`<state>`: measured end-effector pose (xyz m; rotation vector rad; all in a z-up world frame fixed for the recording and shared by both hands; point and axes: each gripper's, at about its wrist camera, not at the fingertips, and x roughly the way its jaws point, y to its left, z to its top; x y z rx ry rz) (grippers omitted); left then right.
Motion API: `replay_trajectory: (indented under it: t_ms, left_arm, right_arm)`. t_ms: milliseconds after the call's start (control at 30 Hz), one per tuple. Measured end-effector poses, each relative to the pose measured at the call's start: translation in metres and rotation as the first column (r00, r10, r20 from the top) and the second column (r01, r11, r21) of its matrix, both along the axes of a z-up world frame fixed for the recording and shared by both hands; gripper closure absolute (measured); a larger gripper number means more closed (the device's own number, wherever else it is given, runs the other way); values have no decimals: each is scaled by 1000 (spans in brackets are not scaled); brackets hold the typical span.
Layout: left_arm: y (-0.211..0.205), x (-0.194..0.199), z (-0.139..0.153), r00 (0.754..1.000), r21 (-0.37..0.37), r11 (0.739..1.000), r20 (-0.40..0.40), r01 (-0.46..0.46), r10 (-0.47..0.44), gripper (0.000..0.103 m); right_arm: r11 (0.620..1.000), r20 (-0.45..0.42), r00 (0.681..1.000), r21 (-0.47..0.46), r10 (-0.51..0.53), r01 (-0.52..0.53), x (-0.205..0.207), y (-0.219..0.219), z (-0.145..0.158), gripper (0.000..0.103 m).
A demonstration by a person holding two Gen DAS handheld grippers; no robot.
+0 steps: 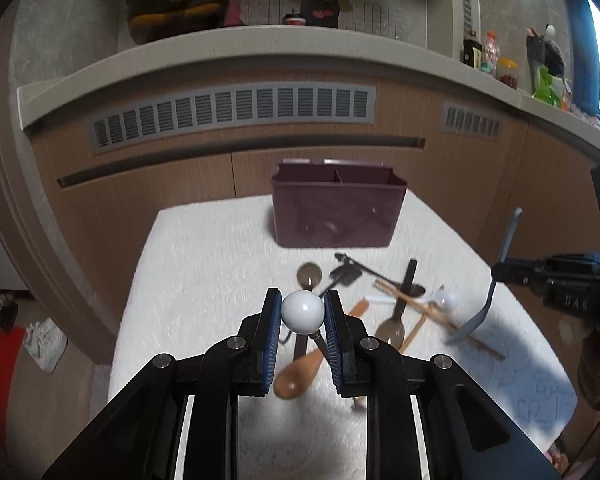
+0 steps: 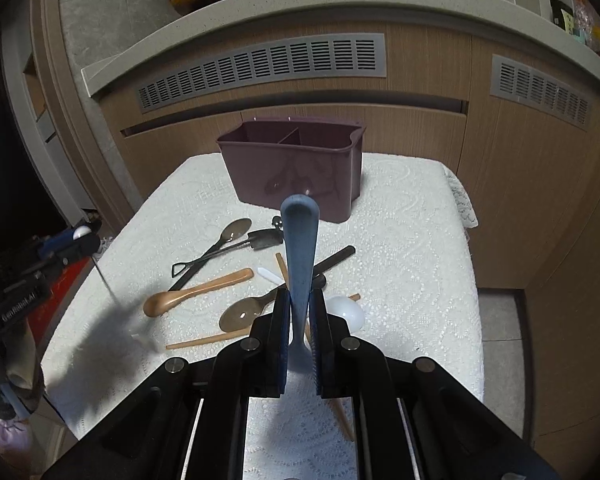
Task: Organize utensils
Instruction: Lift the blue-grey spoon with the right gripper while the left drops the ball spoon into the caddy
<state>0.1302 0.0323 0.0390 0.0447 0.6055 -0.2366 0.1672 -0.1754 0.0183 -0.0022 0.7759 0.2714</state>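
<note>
Left wrist view: my left gripper (image 1: 302, 314) clamps a white ball-ended utensil (image 1: 302, 312); right gripper (image 2: 300, 320) grips a grey-blue fork (image 2: 299, 248). Maroon two-compartment caddy (image 2: 300, 188) stands at tabletop's (image 2: 412, 240) far edge.

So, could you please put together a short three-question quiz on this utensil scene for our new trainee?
1. True or false: the purple caddy already holds utensils.
2. What does the left gripper hold? A) the white ball end of a utensil B) a wooden spoon C) nothing
3. Which utensil is clamped in the right gripper?

Key:
1. False; both compartments that show look empty.
2. A.
3. The blue-grey fork, handle pointing towards the caddy.
</note>
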Motion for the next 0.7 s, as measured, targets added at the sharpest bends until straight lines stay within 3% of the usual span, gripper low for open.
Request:
replay_trajectory:
  t_ms: [233,500,600,700]
  left_arm:
    - [-4,11,30,999,-27,999,37,19,-18,81]
    - [-16,71,129,974,11,999,223,43,-45,81]
    - [-20,106,150,965,23,999,258,43,-47,81]
    - [-23,144,155,963,24,999,264,49,-54,81]
  right_arm:
    - [1000,14,1000,7,2,-2,7,0,11,94]
    - [1000,211,977,-4,-23,24,55,0,118,94]
    - [999,236,971,8,-39,38,88,1,142,94]
    - [998,224,973,18,-58,56,124,1,146,94]
